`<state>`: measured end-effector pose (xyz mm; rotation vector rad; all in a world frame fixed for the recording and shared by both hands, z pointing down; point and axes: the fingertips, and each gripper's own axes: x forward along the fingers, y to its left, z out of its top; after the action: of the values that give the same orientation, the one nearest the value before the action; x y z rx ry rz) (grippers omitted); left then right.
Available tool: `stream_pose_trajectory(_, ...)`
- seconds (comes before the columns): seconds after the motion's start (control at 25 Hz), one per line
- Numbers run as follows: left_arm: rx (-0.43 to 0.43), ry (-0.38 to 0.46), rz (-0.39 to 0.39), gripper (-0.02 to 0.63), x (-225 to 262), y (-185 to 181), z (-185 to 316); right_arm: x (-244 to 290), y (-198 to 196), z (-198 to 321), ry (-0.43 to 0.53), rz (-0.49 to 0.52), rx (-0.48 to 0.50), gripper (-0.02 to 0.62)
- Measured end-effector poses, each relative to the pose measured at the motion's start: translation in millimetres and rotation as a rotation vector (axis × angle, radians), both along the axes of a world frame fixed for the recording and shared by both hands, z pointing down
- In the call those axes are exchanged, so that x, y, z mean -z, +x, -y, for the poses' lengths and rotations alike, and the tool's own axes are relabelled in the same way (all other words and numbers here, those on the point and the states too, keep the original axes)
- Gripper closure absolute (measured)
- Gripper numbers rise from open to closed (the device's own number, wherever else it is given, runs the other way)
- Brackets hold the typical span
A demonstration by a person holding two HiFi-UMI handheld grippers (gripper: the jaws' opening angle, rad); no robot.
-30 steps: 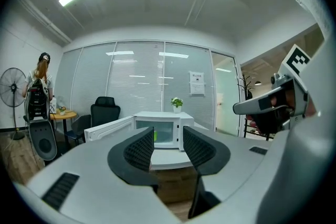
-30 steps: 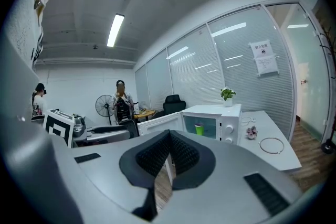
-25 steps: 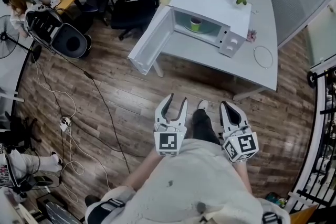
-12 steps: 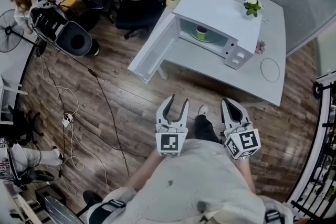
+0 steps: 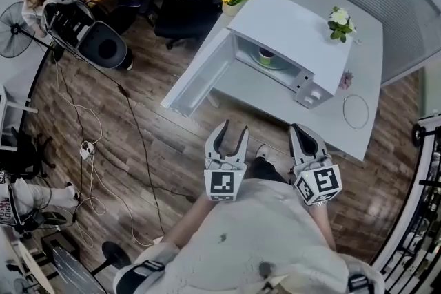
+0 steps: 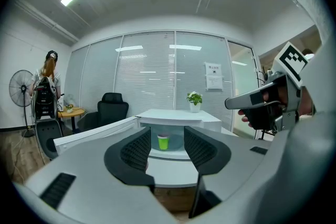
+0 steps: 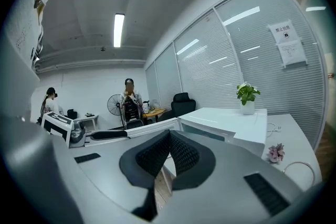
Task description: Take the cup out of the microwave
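Since the cup (image 5: 267, 55) sits far off in the open microwave (image 5: 289, 27), at one o'clock of the head view, nothing is gripped. Left gripper view: left gripper (image 6: 167, 147), empty, has just been opening, ready for it. Right gripper view: right gripper (image 7: 169, 136) pressed together, spare
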<state>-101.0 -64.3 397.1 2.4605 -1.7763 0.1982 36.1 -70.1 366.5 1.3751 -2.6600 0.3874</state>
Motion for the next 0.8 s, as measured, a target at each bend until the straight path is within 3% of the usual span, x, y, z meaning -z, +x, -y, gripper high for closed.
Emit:
stream_pose_trajectory(0.52,0.067,0.013,0.000,0.382,-5.3,71.5,76.8,2.6,71.0,88.7,0.036,0.008,0.076,0.586)
stream_pose_trajectory(0.8,0.097,0.003,0.000,0.380,-15.5,82.3,103.4,-1.8,89.6,110.8,0.038,0.012,0.083,0.586)
